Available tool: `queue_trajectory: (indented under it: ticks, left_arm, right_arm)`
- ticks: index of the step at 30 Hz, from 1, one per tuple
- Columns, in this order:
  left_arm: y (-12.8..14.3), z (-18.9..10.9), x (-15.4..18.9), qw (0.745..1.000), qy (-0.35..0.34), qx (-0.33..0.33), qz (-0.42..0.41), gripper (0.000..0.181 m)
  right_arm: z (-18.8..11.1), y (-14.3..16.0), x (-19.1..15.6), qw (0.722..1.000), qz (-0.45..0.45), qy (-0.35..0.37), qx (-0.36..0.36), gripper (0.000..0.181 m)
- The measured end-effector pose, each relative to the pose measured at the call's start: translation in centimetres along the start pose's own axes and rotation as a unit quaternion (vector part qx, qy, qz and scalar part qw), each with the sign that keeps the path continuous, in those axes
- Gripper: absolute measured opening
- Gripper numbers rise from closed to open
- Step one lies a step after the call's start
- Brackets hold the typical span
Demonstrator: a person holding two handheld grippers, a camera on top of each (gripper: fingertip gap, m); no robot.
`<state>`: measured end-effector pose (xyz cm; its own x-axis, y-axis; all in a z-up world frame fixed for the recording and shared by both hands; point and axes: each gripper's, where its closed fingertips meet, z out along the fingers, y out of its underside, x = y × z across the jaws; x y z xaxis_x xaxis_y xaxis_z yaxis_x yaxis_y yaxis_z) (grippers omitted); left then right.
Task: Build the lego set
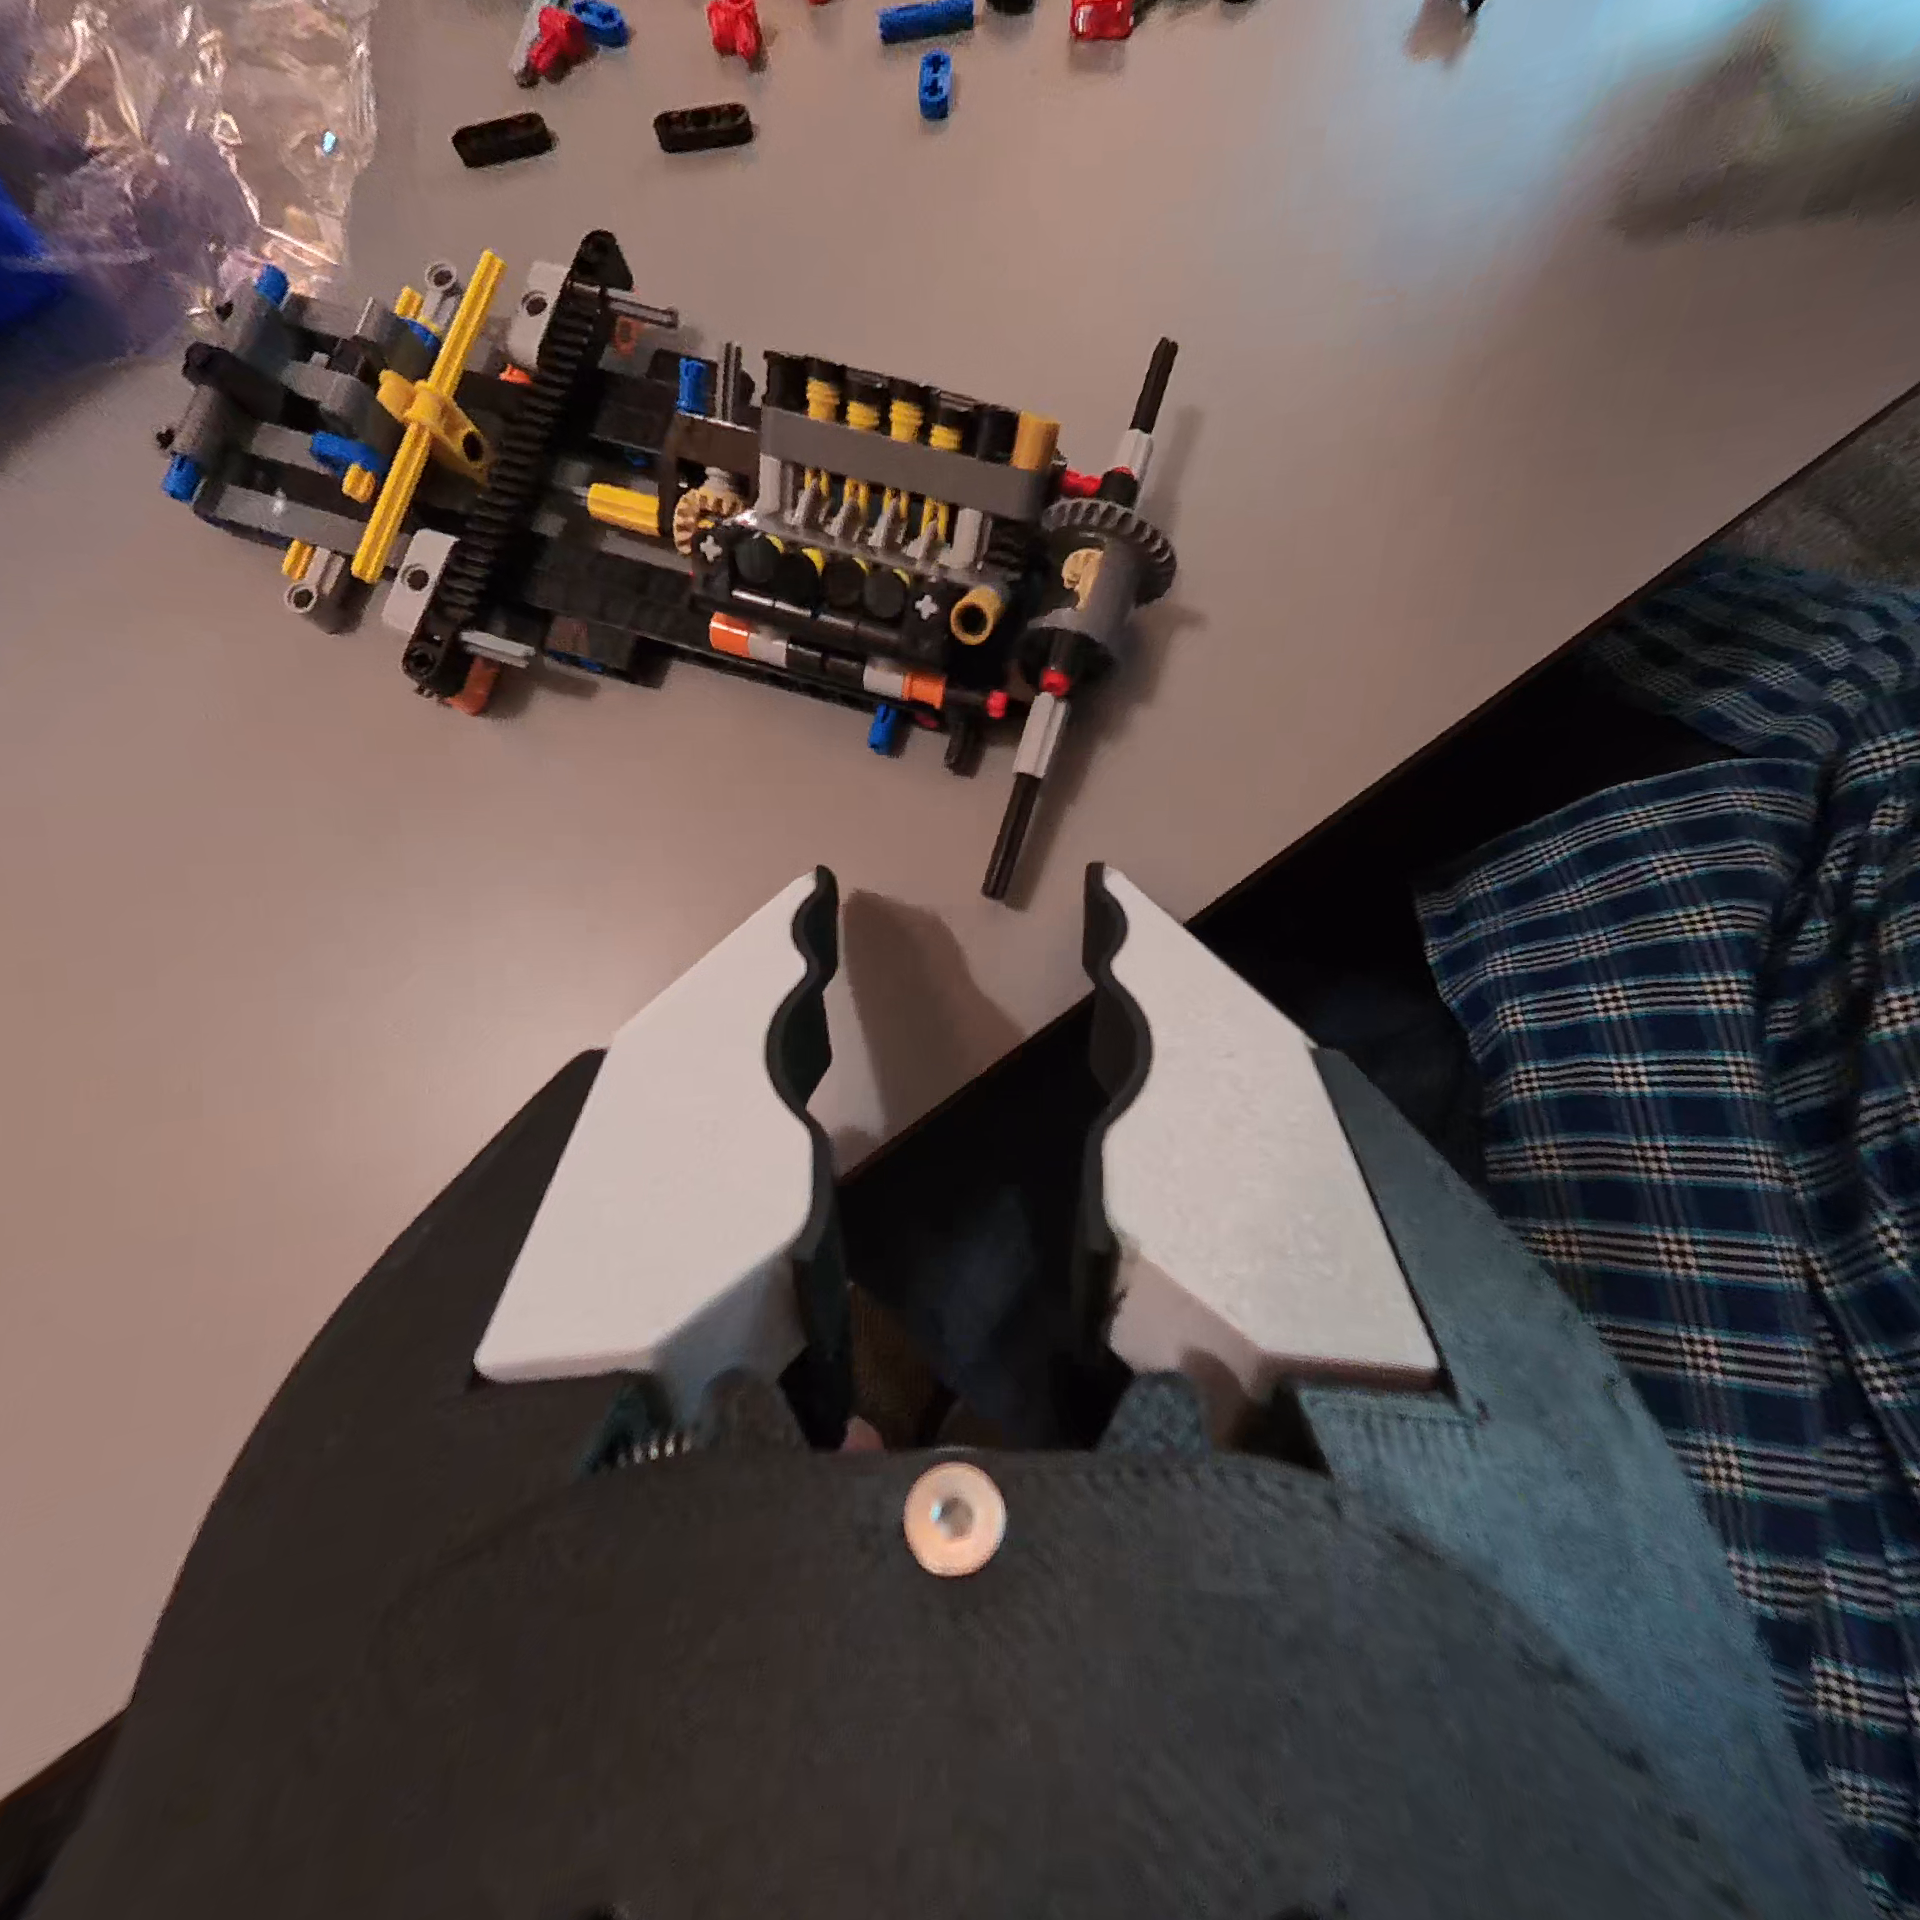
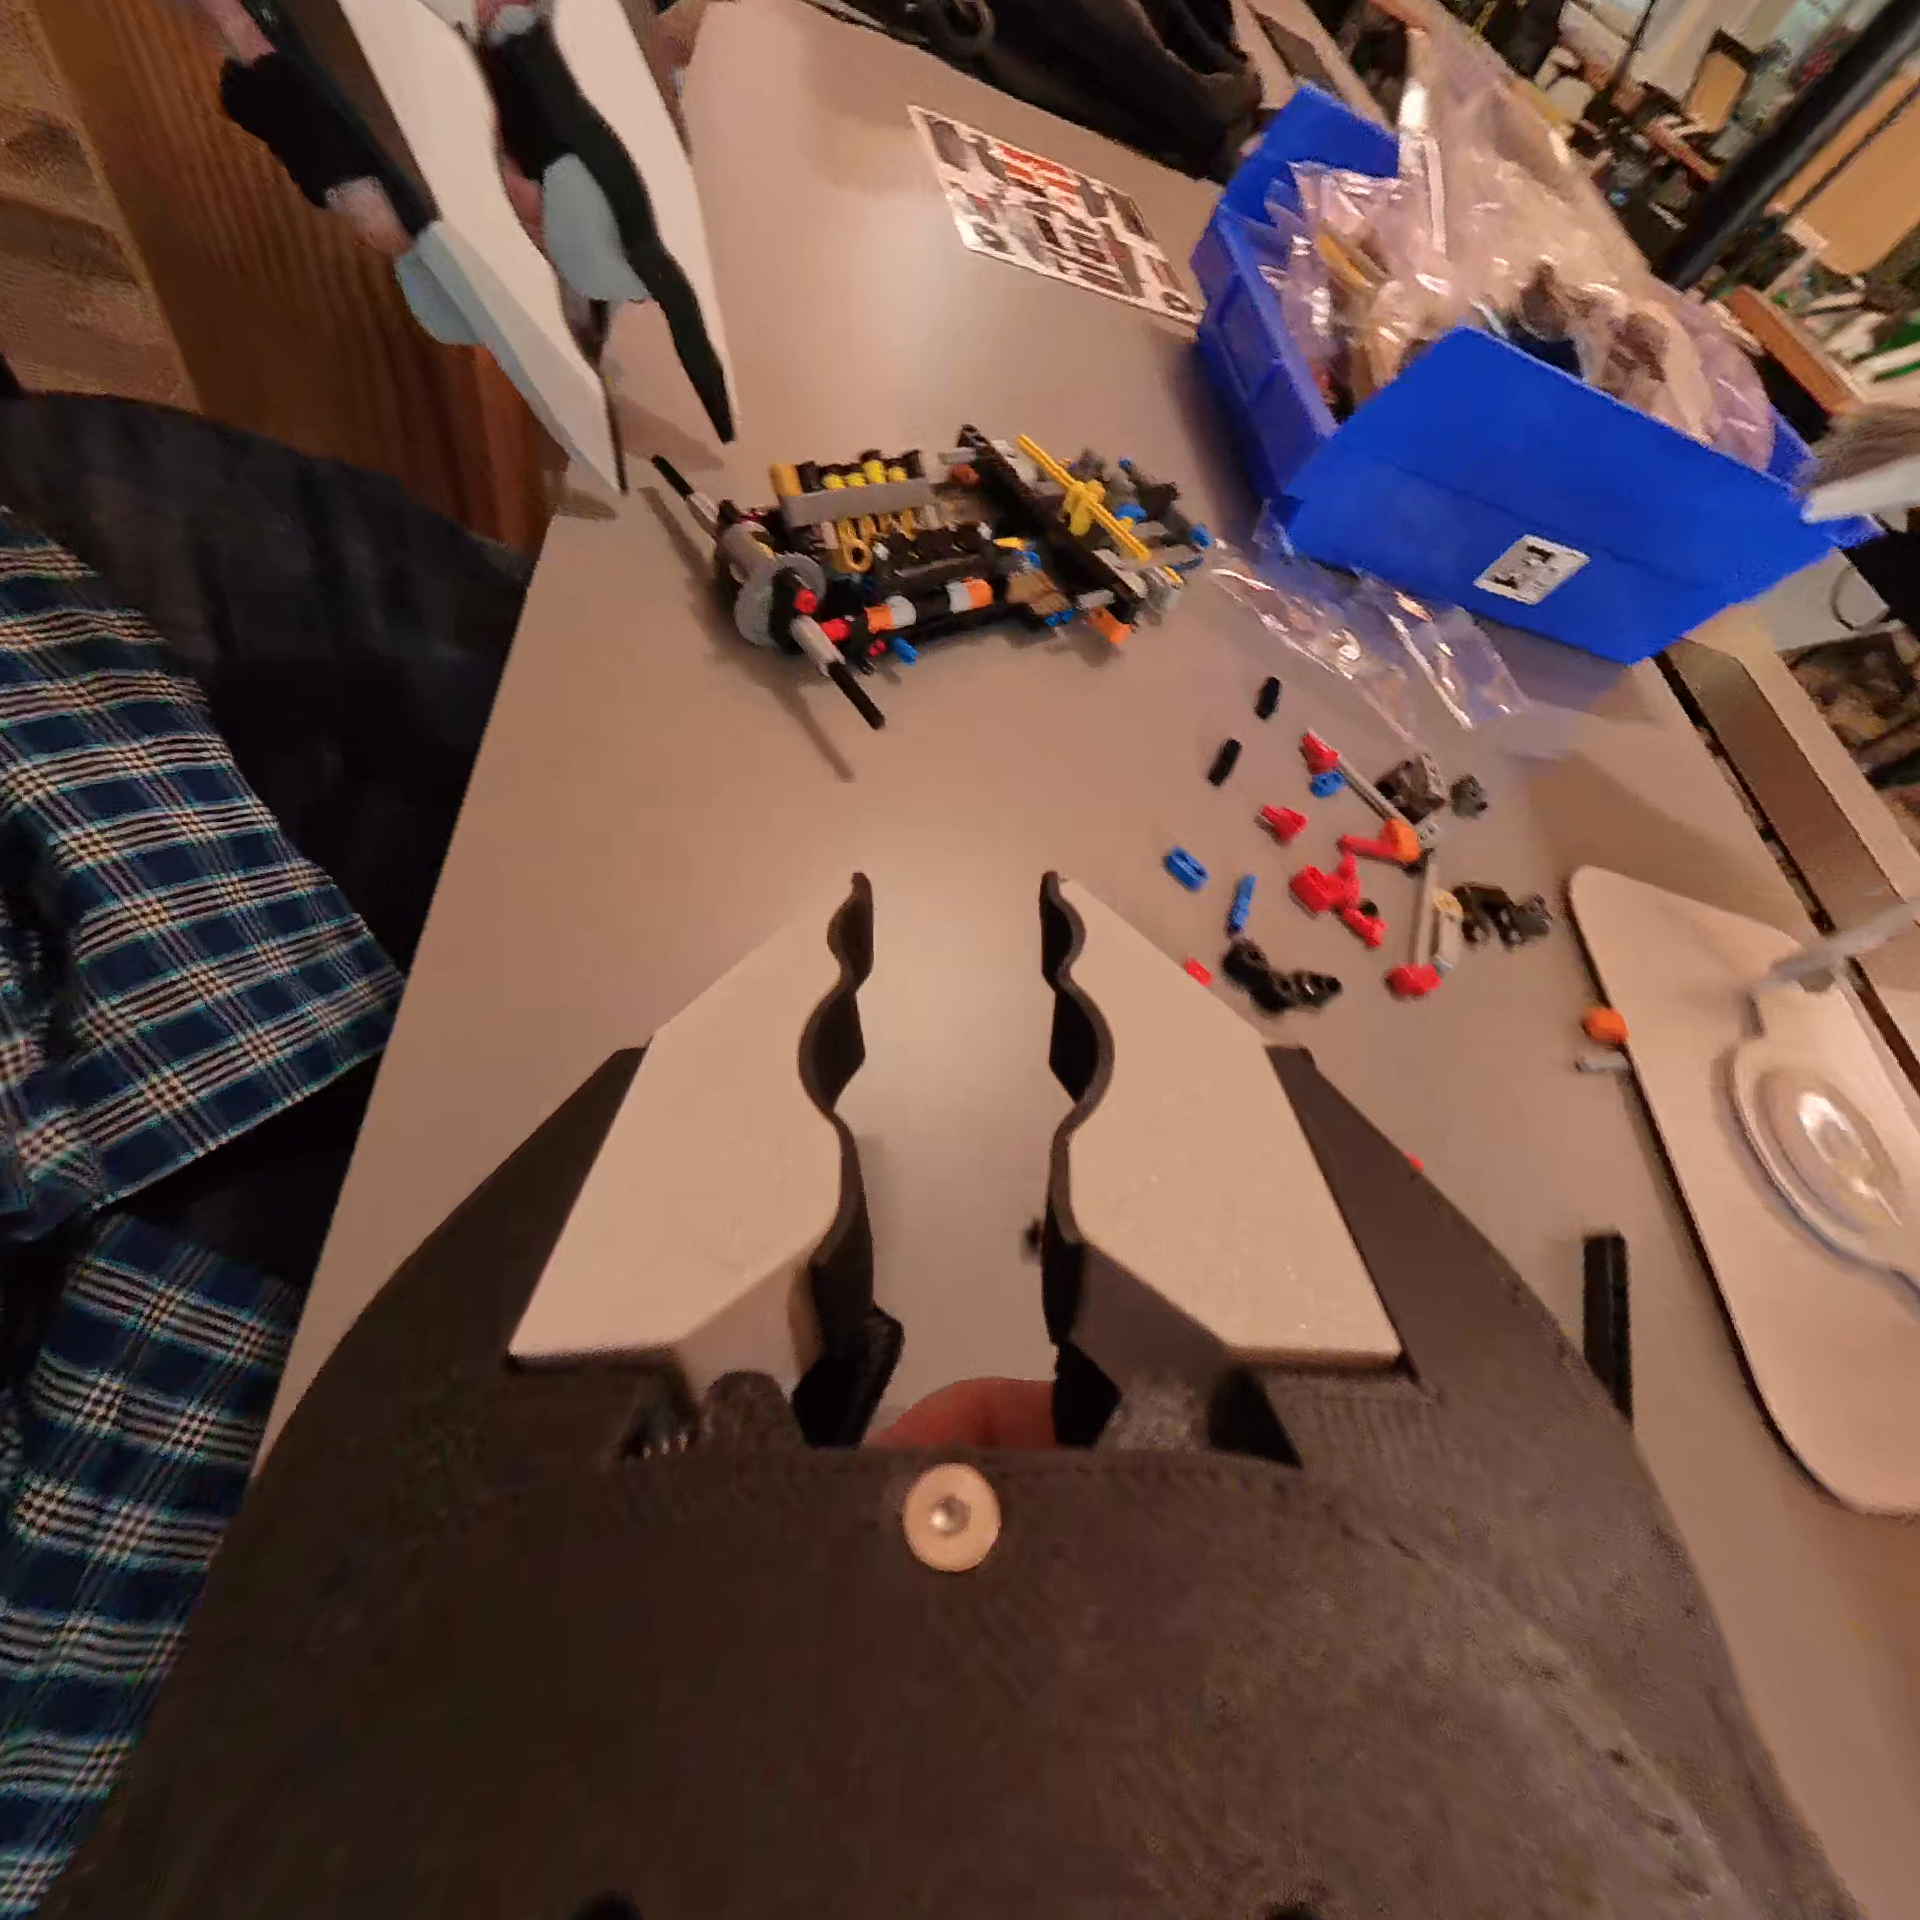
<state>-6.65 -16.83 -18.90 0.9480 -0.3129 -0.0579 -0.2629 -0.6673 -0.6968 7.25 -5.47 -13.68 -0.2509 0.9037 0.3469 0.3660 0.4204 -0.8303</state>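
A partly built lego chassis (image 1: pixel 665 499) lies flat on the grey table, with a yellow axle, a black toothed rack, a piston block and a grey gear on a black axle. It also shows in the right wrist view (image 2: pixel 956 551). My left gripper (image 1: pixel 958 894) is open and empty, held over the table's near edge just short of the chassis's black axle end. It shows far off in the right wrist view (image 2: pixel 670 452). My right gripper (image 2: pixel 951 899) is open and empty above bare table, left of a scatter of loose pieces (image 2: pixel 1351 883).
Loose red, blue and black pieces (image 1: pixel 727 62) lie beyond the chassis. A clear plastic bag (image 1: pixel 187 135) sits at the left. Blue bins (image 2: pixel 1507 499) with bags stand at the right, a printed sheet (image 2: pixel 1049 208) behind. A flat pale board (image 2: pixel 1714 1143) lies right. A person's plaid sleeve (image 1: pixel 1662 1039) is beside the edge. Spacing between my two grippers at the tips: around 20 cm.
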Motion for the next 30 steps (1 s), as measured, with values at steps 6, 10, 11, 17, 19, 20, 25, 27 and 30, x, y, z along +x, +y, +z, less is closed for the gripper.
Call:
queue_trajectory:
  ticks: [6,10,11,17,19,20,25,27,30]
  left_arm:
    - [0.1,0.6,0.3,1.0,0.003,-0.001,-0.002,0.039]
    - [0.4,0.3,-0.1,1.0,-0.003,0.006,-0.01,0.044]
    - [0.5,0.2,-0.4,1.0,-0.004,0.008,-0.018,0.047]
    - [0.8,-0.1,-0.7,0.998,0.007,0.039,-0.048,0.061]
    - [0.7,-0.1,-0.6,0.997,0.007,0.055,-0.058,0.062]
    - [0.7,-0.1,-0.5,0.996,0.009,0.063,-0.062,0.064]
    - [1.0,-0.4,-0.3,0.995,-0.005,0.077,-0.063,0.069]
    - [1.0,-0.4,-0.4,0.995,-0.007,0.082,-0.064,0.069]
    - [0.9,-0.3,-0.6,0.994,-0.008,0.085,-0.068,0.068]
  right_arm:
    - [3.7,-2.2,-1.3,0.998,-0.051,-0.042,-0.005,0.033]
    - [4.5,-3.8,-1.3,0.997,-0.046,-0.054,0.026,0.034]
    - [4.5,-4.0,-1.3,0.997,-0.046,-0.052,0.034,0.034]
    - [2.8,-3.5,-0.9,0.995,-0.056,-0.004,0.078,0.033]
    - [2.1,-3.9,-0.3,0.994,-0.052,0.008,0.095,0.033]
    - [1.8,-4.3,0.0,0.993,-0.045,0.013,0.106,0.033]
    - [0.9,-4.4,1.7,0.992,-0.028,0.037,0.12,0.032]
    - [0.9,-4.3,1.9,0.992,-0.026,0.041,0.12,0.032]
    - [1.0,-4.3,2.1,0.991,-0.021,0.043,0.122,0.032]
